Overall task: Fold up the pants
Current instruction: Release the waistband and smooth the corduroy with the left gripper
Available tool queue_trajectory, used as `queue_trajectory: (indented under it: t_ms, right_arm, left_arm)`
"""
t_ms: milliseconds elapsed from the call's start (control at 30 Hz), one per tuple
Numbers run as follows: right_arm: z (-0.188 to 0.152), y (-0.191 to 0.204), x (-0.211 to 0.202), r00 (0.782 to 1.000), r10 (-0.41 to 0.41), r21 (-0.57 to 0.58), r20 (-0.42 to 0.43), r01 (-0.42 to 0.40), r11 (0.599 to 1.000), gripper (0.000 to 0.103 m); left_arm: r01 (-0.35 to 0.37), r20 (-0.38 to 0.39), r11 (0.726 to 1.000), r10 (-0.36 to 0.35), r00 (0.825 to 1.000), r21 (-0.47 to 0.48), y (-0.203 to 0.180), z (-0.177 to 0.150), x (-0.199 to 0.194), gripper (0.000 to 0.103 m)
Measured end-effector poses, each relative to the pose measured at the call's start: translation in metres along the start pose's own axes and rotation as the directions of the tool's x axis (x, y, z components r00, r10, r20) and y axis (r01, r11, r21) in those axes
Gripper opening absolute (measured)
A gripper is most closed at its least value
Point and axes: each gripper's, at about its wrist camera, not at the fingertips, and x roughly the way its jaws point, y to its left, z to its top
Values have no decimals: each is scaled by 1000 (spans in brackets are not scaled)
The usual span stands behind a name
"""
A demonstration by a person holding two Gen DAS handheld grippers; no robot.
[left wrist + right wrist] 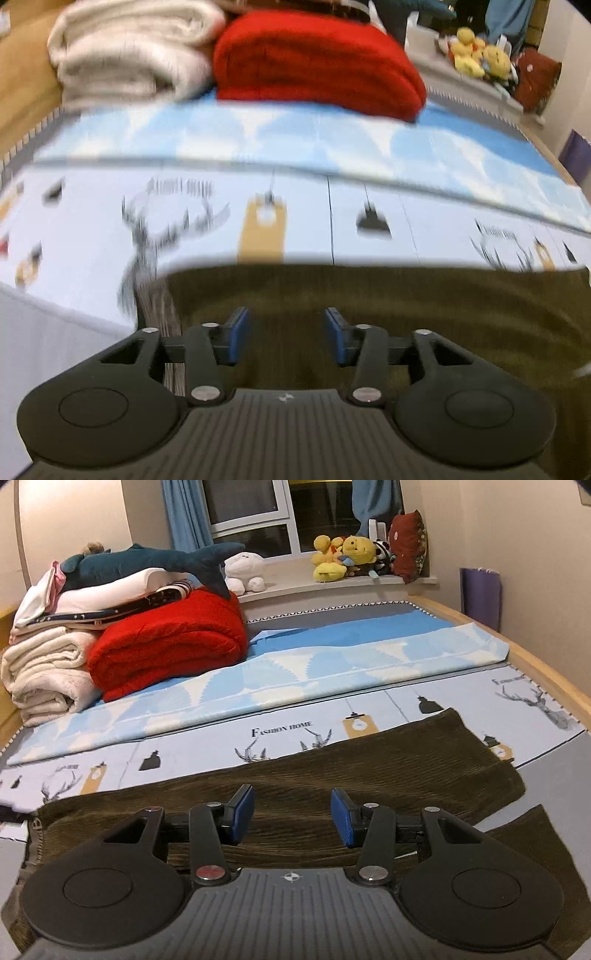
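Observation:
Dark olive corduroy pants (369, 760) lie flat across the printed bedsheet (221, 746), waistband at the left and two leg ends at the right. My right gripper (292, 818) hovers over the middle of the pants, open, blue pads apart with only cloth below them. In the blurred left wrist view the pants (406, 302) fill the lower half. My left gripper (288, 338) stands open above them near their left edge. Nothing is between its pads.
A folded red blanket (173, 646) and rolled cream blankets (44, 672) are stacked at the far left, with a plush shark (147, 559) on top. A light-blue sheet (332, 664) lies beyond the pants. Plush toys (347, 555) sit on the windowsill. A wooden bed rail (546, 672) runs along the right.

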Motion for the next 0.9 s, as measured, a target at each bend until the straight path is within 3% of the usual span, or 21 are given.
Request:
queue_trajectory:
  t_ms: [133, 233, 333, 433, 700, 767, 833, 867, 900]
  right_arm:
    - [0, 5, 1, 1000, 15, -15, -3, -15, 1000, 48]
    - [1, 7, 2, 1000, 22, -29, -9, -22, 999, 48]
    - [3, 3, 4, 1000, 26, -34, -17, -26, 999, 48]
    - [4, 0, 7, 1000, 0, -25, -12, -1, 1000, 48]
    - [3, -12, 18, 999, -29, -14, -40, 29, 999, 48]
    - [2, -13, 19, 998, -39, -25, -47, 38, 999, 48]
    - [1, -15, 20, 998, -44, -23, -53, 42, 999, 48]
    - [1, -16, 20, 997, -45, -23, -55, 44, 999, 48]
    - [1, -16, 20, 997, -47, -26, -55, 46, 999, 48]
  left_arm:
    - [-31, 74, 999, 32, 997, -7, 3, 11, 37, 69]
    - [-36, -8, 999, 36, 999, 15, 9, 1, 82, 73]
    - [-75, 21, 992, 73, 997, 104, 6, 3, 108, 74]
    - [-34, 17, 993, 32, 999, 115, 10, 10, 129, 86]
    - [41, -52, 982, -32, 998, 184, 4, 15, 169, 86]
    - [74, -93, 976, -56, 994, 206, 0, 12, 177, 78]
    - [91, -96, 964, -68, 993, 251, -6, 8, 177, 56]
    - [108, -98, 958, -84, 992, 266, -8, 7, 174, 36]
    - [107, -95, 953, -83, 992, 285, -10, 7, 171, 25]
